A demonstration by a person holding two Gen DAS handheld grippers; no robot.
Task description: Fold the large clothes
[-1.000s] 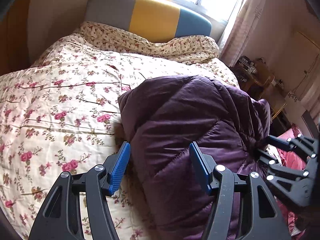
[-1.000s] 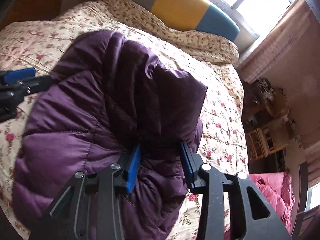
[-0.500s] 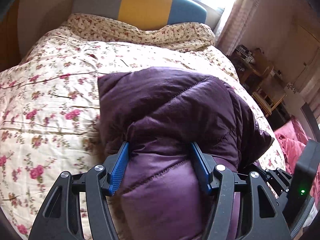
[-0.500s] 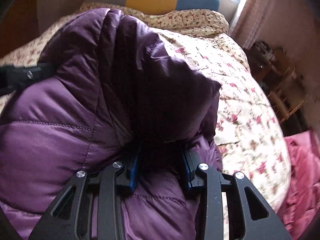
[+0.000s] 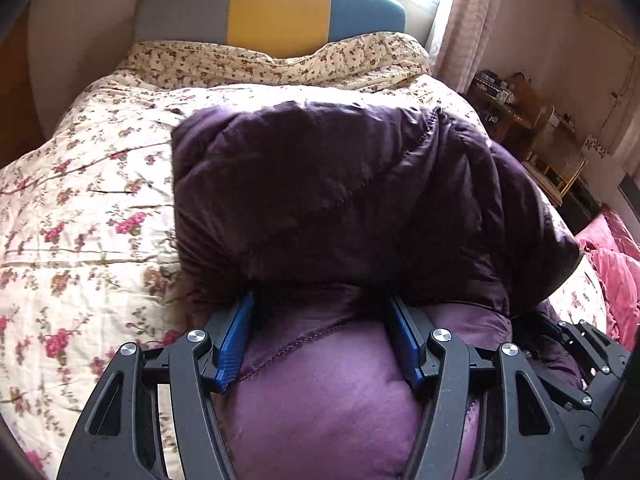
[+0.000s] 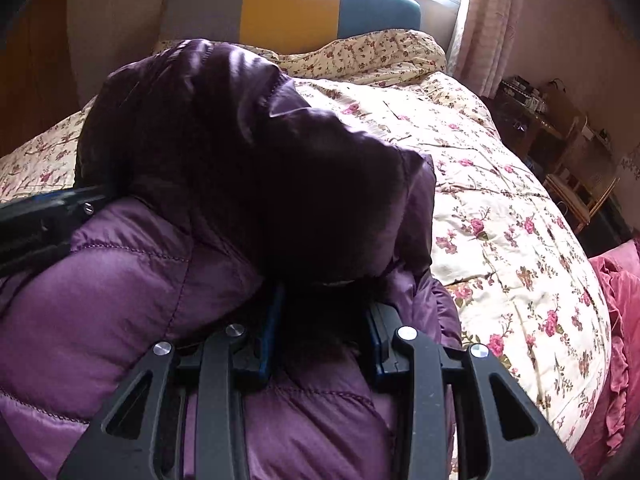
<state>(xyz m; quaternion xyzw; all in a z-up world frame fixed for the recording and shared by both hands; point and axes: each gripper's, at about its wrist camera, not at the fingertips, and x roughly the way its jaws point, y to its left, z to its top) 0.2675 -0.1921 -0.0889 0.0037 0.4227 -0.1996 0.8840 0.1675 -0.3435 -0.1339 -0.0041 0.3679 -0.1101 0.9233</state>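
Note:
A purple quilted puffer jacket (image 5: 340, 184) lies bunched on the flowered quilt (image 5: 80, 200), with a dark upper layer folded over a lighter lower bulge. My left gripper (image 5: 322, 300) stands open over its near edge, and the puffy fabric swells up between the blue pads (image 5: 236, 340). My right gripper (image 6: 324, 308) is shut on a dark fold of the jacket (image 6: 248, 152) at its right side, with the fingertips buried in the cloth. One finger of the left gripper (image 6: 48, 212) shows at the left edge of the right wrist view. The right gripper's frame (image 5: 592, 368) shows low right in the left wrist view.
The bed's grey, yellow and blue headboard (image 5: 276, 12) stands at the far end under a window. Bare quilt (image 6: 500, 200) spreads right of the jacket. Pink bedding (image 6: 624, 292) lies off the bed's right side. Wooden furniture (image 5: 516, 116) and a curtain (image 5: 460, 20) fill the right wall.
Both grippers sank toward the bed. The left one moved from the jacket's left edge onto its near bulge. The right one rolled level, still gripping, and the jacket's upper layer now drapes closer.

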